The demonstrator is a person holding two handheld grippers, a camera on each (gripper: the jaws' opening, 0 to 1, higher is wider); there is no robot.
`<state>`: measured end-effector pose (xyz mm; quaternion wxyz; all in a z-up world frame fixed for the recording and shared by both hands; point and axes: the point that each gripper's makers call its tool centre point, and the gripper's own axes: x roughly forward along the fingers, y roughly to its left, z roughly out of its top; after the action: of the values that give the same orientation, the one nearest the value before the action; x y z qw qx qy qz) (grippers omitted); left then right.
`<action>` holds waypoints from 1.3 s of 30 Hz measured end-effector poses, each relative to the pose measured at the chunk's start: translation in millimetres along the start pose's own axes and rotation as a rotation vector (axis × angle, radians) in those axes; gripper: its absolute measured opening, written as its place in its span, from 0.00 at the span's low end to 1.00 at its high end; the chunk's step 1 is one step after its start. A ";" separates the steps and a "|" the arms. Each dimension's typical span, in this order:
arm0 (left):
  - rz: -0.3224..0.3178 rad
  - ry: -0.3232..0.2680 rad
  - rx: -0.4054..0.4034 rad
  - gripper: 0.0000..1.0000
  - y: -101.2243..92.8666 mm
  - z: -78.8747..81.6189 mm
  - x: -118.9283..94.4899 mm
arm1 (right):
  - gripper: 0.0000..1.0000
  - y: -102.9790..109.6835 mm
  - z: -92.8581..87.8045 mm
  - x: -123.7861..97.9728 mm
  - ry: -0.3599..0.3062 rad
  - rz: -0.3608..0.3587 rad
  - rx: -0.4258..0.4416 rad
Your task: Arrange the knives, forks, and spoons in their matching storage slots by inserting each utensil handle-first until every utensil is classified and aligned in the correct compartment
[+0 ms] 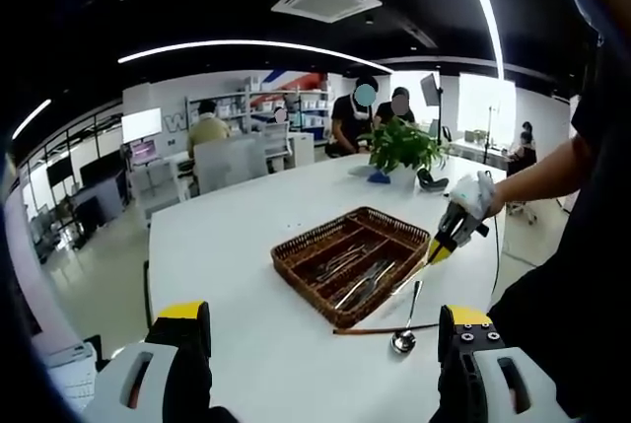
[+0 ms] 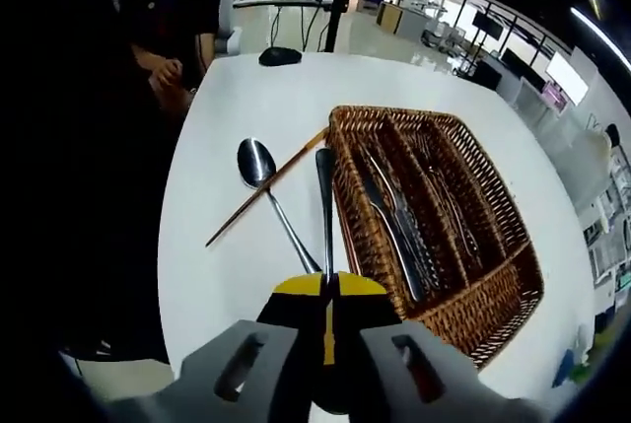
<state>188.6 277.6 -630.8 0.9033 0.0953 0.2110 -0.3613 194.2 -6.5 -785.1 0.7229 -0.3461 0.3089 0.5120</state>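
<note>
My right claw (image 2: 328, 287) was clenched on a utensil (image 2: 325, 216), its yellow-tipped jaws pressed together around the thin metal handle. The utensil ran straight ahead from the jaws, its far end lying just beside the near wall of the wicker tray (image 2: 493, 305). I could not tell from its narrow dark end whether it was a spoon or a knife.

A spoon (image 2: 258, 172) lay loose on the white worktop (image 2: 246, 98), bowl pointing away from me, its handle slanting in toward the clenched jaws. A thin wooden stick (image 2: 258, 193) crossed over that spoon's neck and reached up to the tray's corner.

Inside the tray, several pieces of cutlery (image 2: 399, 221) lay lengthwise in the long compartments; which kind sat in which slot I could not make out.

My left claw (image 1: 322, 344) hung released, jaws wide apart and holding nothing, well back from the tray. In the left gripper view the right claw appeared at the tray's right side, with the spoon and stick on the worktop in front. A potted plant (image 1: 402, 145) stood farther back.
</note>
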 end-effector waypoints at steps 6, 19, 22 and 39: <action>-0.015 -0.012 0.007 1.00 -1.1 3.4 3.4 | 0.00 -3.8 15.2 -13.4 -0.008 -0.007 -0.009; -0.088 0.041 -0.046 1.00 -9.1 -7.8 7.0 | 0.00 -21.0 44.2 -45.5 -0.012 -0.035 -0.039; -0.105 0.055 -0.036 1.00 -12.6 -11.2 9.9 | 0.00 -26.9 56.2 -54.7 -0.026 -0.051 -0.068; -0.106 0.078 0.031 1.00 -13.5 -3.9 21.2 | 0.00 -61.1 115.6 -104.7 -0.068 -0.128 -0.203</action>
<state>191.8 256.2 -644.0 0.8724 0.1118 0.2454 -0.4076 233.3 18.4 -624.1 0.7255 -0.4189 0.2080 0.5048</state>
